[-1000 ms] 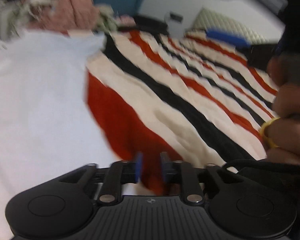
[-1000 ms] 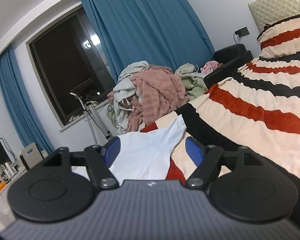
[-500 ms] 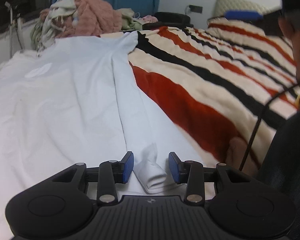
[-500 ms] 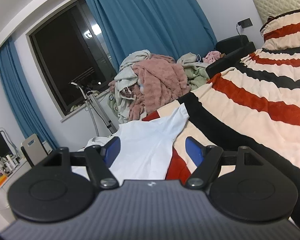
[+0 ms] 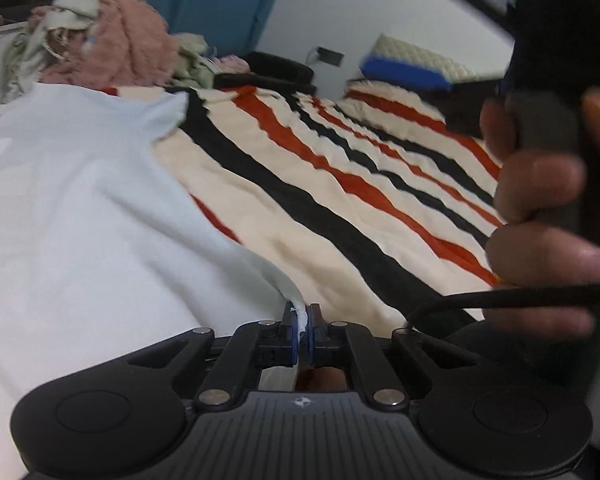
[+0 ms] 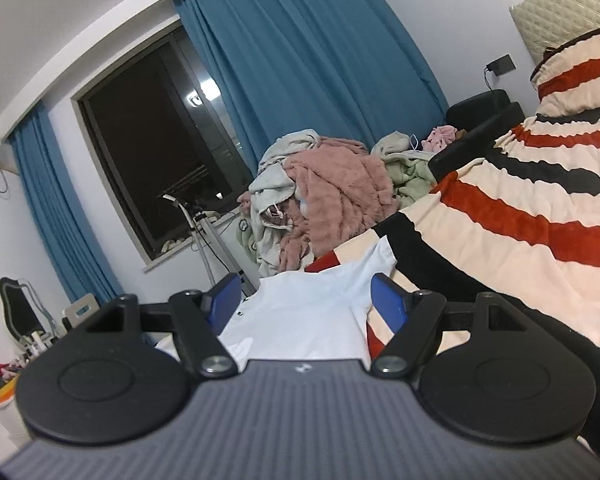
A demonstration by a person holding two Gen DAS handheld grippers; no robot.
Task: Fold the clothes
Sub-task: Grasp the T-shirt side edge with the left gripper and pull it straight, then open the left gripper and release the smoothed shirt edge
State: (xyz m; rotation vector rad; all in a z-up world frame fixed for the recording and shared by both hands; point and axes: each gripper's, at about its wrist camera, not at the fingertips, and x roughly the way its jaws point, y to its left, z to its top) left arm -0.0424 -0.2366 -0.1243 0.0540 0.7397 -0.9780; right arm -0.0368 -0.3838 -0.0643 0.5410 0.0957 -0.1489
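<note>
Clearly the pale blue shirt (image 5: pixel 72 216) spread on the bed's striped blanket (image 5: pixel 340 208) is light, soft and limp, so it will sag and trail from whatever point you lift; thin cloth can slip, so hold it by a seam or cuff end rather than mid-panel. Your left hand-held gripper (image 5: pixel 303 330) has just been closing and is now clamped on the bunched end of the sleeve, with white cloth pinched between the blue pads. Half a second back that sleeve end lay loose between open jaws. Your right hand-held gripper (image 6: pixel 300 300) is wide open with nothing in it, aimed across the shirt (image 6: pixel 312 312) toward the laundry pile (image 6: pixel 324 200), as before.
</note>
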